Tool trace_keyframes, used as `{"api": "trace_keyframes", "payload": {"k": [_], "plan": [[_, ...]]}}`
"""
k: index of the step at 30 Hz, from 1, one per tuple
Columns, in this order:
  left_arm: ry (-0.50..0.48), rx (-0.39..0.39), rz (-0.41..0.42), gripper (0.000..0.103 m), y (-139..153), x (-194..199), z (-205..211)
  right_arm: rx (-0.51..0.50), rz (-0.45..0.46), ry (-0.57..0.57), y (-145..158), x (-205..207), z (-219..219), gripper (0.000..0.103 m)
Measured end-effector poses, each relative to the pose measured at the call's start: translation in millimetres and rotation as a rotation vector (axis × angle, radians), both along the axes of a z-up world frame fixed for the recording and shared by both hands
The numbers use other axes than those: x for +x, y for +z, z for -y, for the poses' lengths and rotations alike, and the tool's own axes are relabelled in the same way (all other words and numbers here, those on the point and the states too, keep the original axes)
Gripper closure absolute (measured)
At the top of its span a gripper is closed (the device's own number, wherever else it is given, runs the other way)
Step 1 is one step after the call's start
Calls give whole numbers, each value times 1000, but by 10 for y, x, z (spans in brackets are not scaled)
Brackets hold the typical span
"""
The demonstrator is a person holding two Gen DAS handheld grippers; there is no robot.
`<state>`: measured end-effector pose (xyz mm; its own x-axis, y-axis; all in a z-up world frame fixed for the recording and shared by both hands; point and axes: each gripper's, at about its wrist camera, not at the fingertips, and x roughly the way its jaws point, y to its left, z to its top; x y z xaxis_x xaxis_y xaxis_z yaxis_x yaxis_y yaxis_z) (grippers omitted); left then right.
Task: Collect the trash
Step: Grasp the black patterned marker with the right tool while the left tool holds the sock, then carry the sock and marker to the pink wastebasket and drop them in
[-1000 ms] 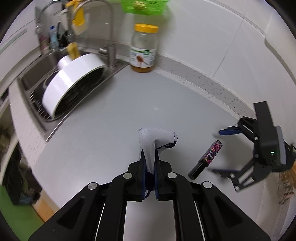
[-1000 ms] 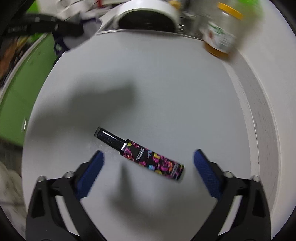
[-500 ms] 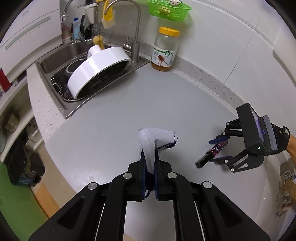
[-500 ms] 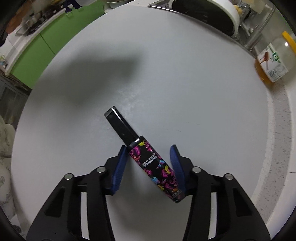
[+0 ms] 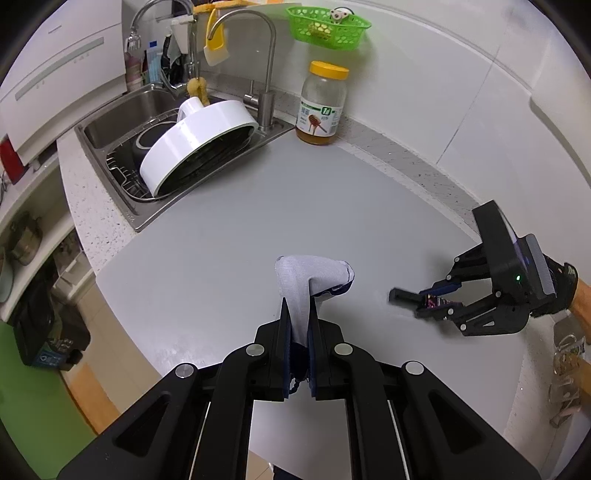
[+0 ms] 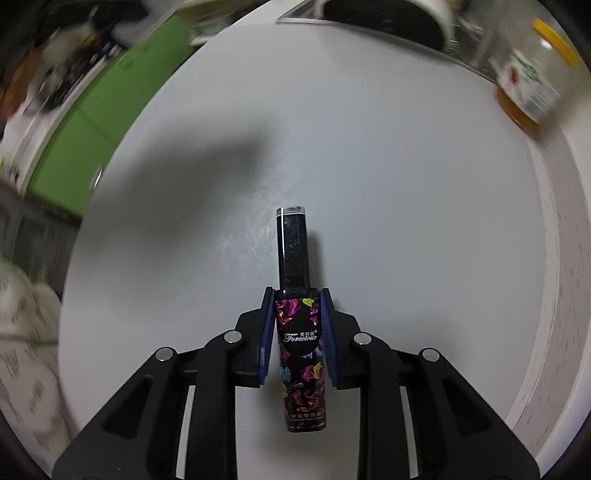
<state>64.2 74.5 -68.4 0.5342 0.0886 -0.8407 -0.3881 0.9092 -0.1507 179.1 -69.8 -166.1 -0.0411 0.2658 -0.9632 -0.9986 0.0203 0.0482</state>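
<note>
Grey cloth (image 5: 295, 291), a soft floppy piece, is pinched tight in my left claw (image 5: 297, 317); its jaws are pressed together on it and the loose end flops over to the right, up off the pale grey surface (image 5: 258, 221); my right claw (image 6: 297, 325) points down at the surface, and its jaws are closing on a black tube (image 6: 299, 332) with pink and yellow squiggles; the blue pads (image 6: 267, 332) sit right against both sides of the tube; the tube's plain black cap sticks out past the tips, and I cannot tell if the tube lies on the surface or is just off it; from my left claw's camera I see the right claw (image 5: 439, 297) far to the right with the tube (image 5: 406, 297) in it; at the back stands a jar (image 5: 323, 105) with a yellow lid, near the sink (image 5: 147, 110); a big white round thing (image 5: 195, 142) leans in the sink; a green basket (image 5: 328, 27) hangs on the wall.
</note>
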Motion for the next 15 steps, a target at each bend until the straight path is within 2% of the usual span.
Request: {"api": "trace_keyframes", "payload": {"k": [5, 8, 15], "plan": [[3, 6, 20, 96, 89, -196, 106, 100, 37, -149, 335, -67, 159, 80], [21, 10, 29, 96, 141, -395, 136, 178, 47, -222, 621, -299, 180, 80], [116, 27, 35, 96, 238, -1109, 75, 332, 25, -234, 1135, -1054, -80, 80]]}}
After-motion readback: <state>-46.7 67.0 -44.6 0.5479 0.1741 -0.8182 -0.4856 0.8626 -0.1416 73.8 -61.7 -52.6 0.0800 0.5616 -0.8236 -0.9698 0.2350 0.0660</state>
